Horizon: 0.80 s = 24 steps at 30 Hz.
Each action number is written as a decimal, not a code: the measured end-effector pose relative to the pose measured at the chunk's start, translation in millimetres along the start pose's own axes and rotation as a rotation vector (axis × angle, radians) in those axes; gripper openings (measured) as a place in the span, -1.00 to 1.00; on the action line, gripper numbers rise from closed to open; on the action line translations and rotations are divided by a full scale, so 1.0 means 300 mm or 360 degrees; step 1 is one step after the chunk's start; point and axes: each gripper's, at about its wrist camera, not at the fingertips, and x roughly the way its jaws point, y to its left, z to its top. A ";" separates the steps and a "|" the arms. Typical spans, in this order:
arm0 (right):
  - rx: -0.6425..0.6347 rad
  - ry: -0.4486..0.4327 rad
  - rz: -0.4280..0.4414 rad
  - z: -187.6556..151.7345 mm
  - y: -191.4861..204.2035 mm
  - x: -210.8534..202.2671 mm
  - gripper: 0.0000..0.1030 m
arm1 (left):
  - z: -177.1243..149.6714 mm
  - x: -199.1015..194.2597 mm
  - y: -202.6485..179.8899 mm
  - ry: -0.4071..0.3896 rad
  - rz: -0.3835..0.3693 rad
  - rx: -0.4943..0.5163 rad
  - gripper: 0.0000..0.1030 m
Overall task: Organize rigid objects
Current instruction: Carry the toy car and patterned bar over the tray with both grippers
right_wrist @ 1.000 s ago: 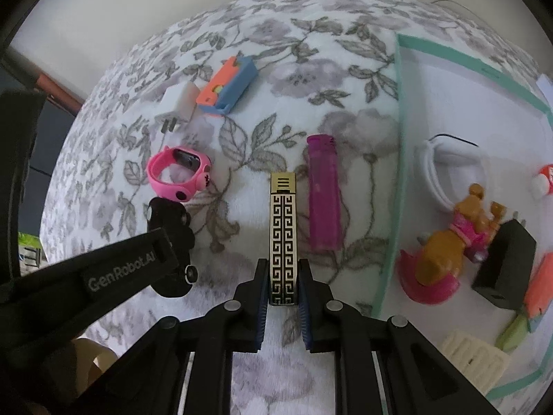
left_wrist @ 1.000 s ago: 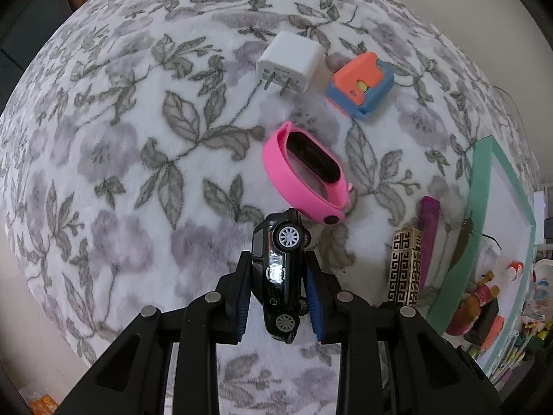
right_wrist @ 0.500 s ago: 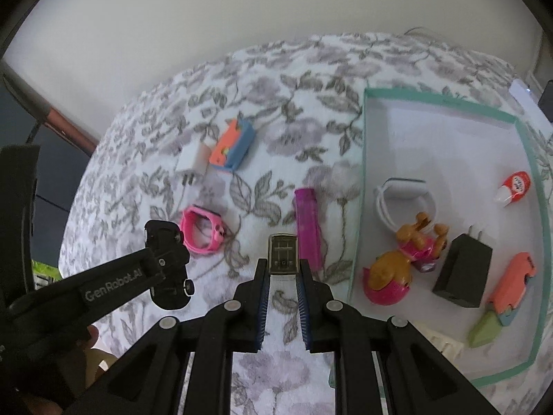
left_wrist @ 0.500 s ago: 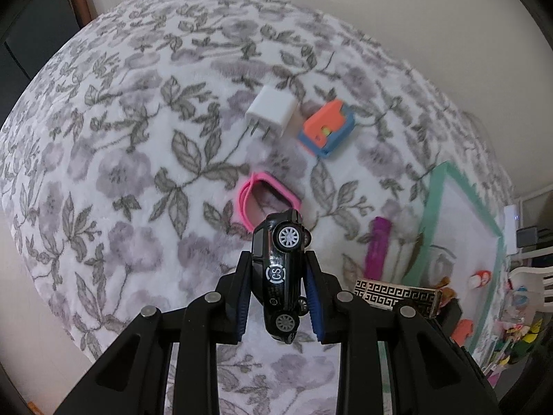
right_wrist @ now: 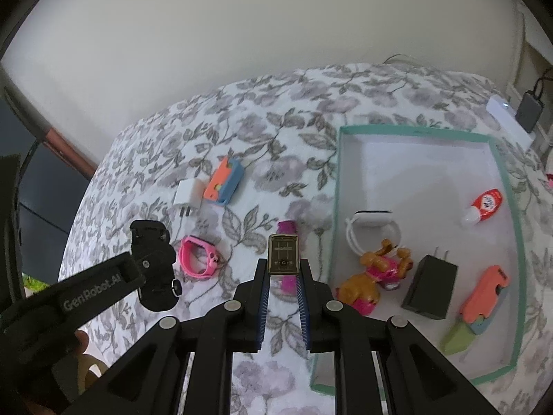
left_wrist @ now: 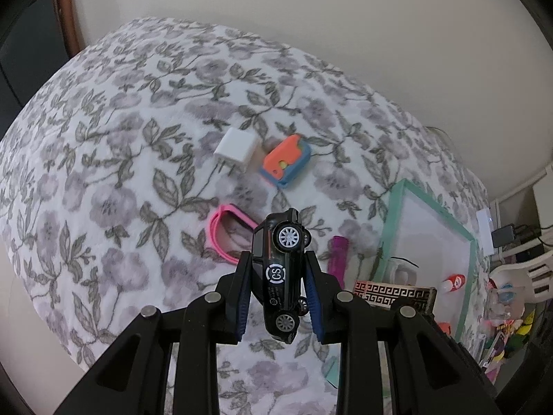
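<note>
My left gripper (left_wrist: 278,276) is shut on a black toy car (left_wrist: 280,269) and holds it in the air above the floral bedspread; the car also shows in the right wrist view (right_wrist: 153,269). My right gripper (right_wrist: 282,273) is shut on a gold patterned lighter (right_wrist: 283,254), lifted off the bedspread; the lighter also shows in the left wrist view (left_wrist: 394,292). A green-rimmed white tray (right_wrist: 511,207) lies to the right. On the bedspread lie a pink watch (right_wrist: 198,256), a magenta lighter (right_wrist: 287,228), a white charger (left_wrist: 236,147) and an orange-blue block (left_wrist: 285,164).
The tray holds a white band (right_wrist: 373,228), a toy dog (right_wrist: 375,276), a black charger (right_wrist: 430,290), a red-white tube (right_wrist: 485,204) and an orange cutter (right_wrist: 484,294). A wall stands behind the bed. Clutter sits past the bed at the far right (left_wrist: 508,318).
Both grippers have risen well above the bedspread with the toy car and the gold lighter, which was lifted off the bedspread. The objects below look smaller and the tray is in fuller view.
</note>
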 end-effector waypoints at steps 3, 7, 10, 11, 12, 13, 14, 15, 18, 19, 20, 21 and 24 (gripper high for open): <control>0.0045 -0.0041 -0.0019 0.006 -0.036 -0.023 -0.68 | -0.006 -0.008 -0.030 -0.0024 -0.0010 0.0050 -0.41; 0.0106 -0.0097 -0.0068 0.017 -0.092 -0.056 -0.68 | -0.020 -0.016 -0.084 -0.0059 -0.0027 0.0135 -0.41; 0.0159 -0.0144 -0.0137 0.025 -0.149 -0.082 -0.68 | -0.030 -0.017 -0.126 -0.0069 -0.0044 0.0194 -0.41; 0.0183 -0.0159 -0.0158 0.027 -0.171 -0.091 -0.68 | -0.033 -0.018 -0.138 -0.0069 -0.0055 0.0211 -0.41; 0.0200 -0.0171 -0.0176 0.028 -0.189 -0.097 -0.68 | -0.037 -0.018 -0.154 -0.0070 -0.0065 0.0231 -0.41; 0.0220 -0.0185 -0.0197 0.030 -0.210 -0.105 -0.68 | -0.040 -0.018 -0.168 -0.0071 -0.0072 0.0248 -0.41; 0.0239 -0.0196 -0.0218 0.031 -0.230 -0.111 -0.68 | -0.044 -0.018 -0.185 -0.0070 -0.0078 0.0268 -0.41; 0.0262 -0.0209 -0.0238 0.032 -0.253 -0.119 -0.68 | -0.049 -0.017 -0.202 -0.0068 -0.0083 0.0287 -0.41; 0.0333 -0.0236 -0.0287 0.031 -0.313 -0.135 -0.68 | -0.062 -0.008 -0.264 -0.0055 -0.0096 0.0359 -0.41; 0.0353 -0.0244 -0.0309 0.030 -0.335 -0.140 -0.68 | -0.068 -0.003 -0.292 -0.0054 -0.0096 0.0393 -0.41; 0.0366 -0.0250 -0.0325 0.029 -0.350 -0.143 -0.68 | -0.072 -0.001 -0.310 -0.0055 -0.0092 0.0413 -0.41; 0.0385 -0.0257 -0.0349 0.027 -0.369 -0.145 -0.68 | -0.077 0.003 -0.333 -0.0054 -0.0085 0.0442 -0.41; 0.0444 -0.0266 -0.0414 0.021 -0.426 -0.147 -0.68 | -0.098 0.019 -0.406 -0.0037 -0.0079 0.0533 -0.41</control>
